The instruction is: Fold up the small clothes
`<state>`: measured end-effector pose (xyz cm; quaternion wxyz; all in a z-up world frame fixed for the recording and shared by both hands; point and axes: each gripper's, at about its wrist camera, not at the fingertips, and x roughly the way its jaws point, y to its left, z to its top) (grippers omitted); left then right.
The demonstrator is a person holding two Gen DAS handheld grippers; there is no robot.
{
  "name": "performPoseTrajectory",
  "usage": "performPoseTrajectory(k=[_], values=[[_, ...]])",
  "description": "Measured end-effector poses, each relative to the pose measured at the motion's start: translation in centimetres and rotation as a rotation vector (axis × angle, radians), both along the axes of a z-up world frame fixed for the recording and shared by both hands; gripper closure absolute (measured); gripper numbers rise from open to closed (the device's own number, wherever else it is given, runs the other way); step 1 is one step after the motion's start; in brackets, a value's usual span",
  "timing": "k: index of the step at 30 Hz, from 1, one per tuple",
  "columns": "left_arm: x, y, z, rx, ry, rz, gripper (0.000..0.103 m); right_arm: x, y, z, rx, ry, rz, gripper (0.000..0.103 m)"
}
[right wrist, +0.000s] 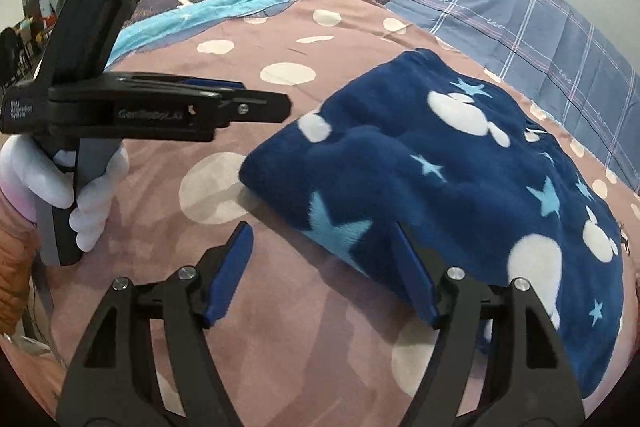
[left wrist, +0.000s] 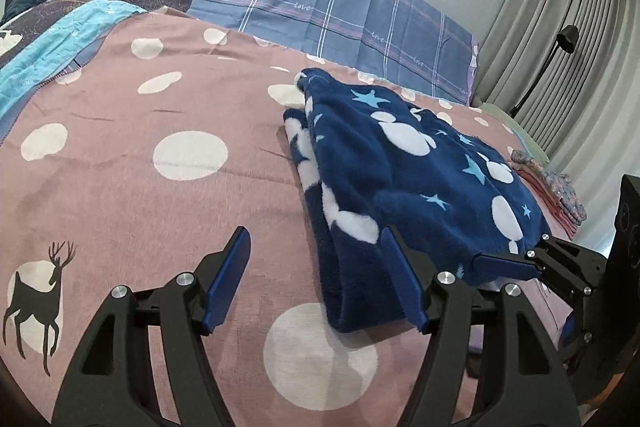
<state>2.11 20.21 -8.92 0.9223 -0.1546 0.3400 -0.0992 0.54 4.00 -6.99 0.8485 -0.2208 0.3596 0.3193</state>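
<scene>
I have both tongs over the bed (left wrist: 120, 131), whose pink cover carries white dots and a deer print. The folded navy fleece garment (left wrist: 416, 179), patterned with white mouse heads and pale blue stars, lies on that cover toward the right side of the left wrist view, with the plaid pillow (left wrist: 320, 7) behind it.

My left tongs (left wrist: 316, 279) stand apart with nothing clamped; the right blue pad (left wrist: 404, 283) sits against the near edge of the fleece, the left pad over bare cover. From the right wrist view these left tongs (right wrist: 256, 103) show side-on, held by a white-gloved hand (right wrist: 80, 195) (an orange sleeve shows at the frame edge).

My right tongs (right wrist: 324, 275) are also apart and hold nothing, the right pad at the near corner of the fleece garment (right wrist: 460, 179). In the left view, the right tongs (left wrist: 508, 267) reach the fleece's right edge.

A small folded stack of pink and floral clothes (left wrist: 552, 195) lies just beyond the fleece, near the grey curtain (left wrist: 560, 47).
</scene>
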Motion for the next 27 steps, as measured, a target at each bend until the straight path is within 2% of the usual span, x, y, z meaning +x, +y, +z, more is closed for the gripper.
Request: performPoseTrajectory(k=[8, 13, 22, 27], values=[[1.1, 0.8, -1.6, -0.058, 0.044, -0.016, 0.031, 0.0, 2.0, -1.2, -0.074, -0.039, 0.019, 0.029], [1.6, 1.4, -2.4, -0.106, 0.072, -0.023, 0.031, 0.0, 3.2, -2.5, -0.162, -0.094, 0.028, 0.027], [1.7, 2.6, -3.2, -0.204, 0.068, -0.037, 0.031, -0.2, 4.9, -3.7, -0.268, -0.228, 0.053, 0.025], [1.6, 3.4, -3.5, -0.264, 0.064, -0.042, 0.031, 0.4, 7.0, -4.7, -0.322, -0.337, 0.073, 0.025]])
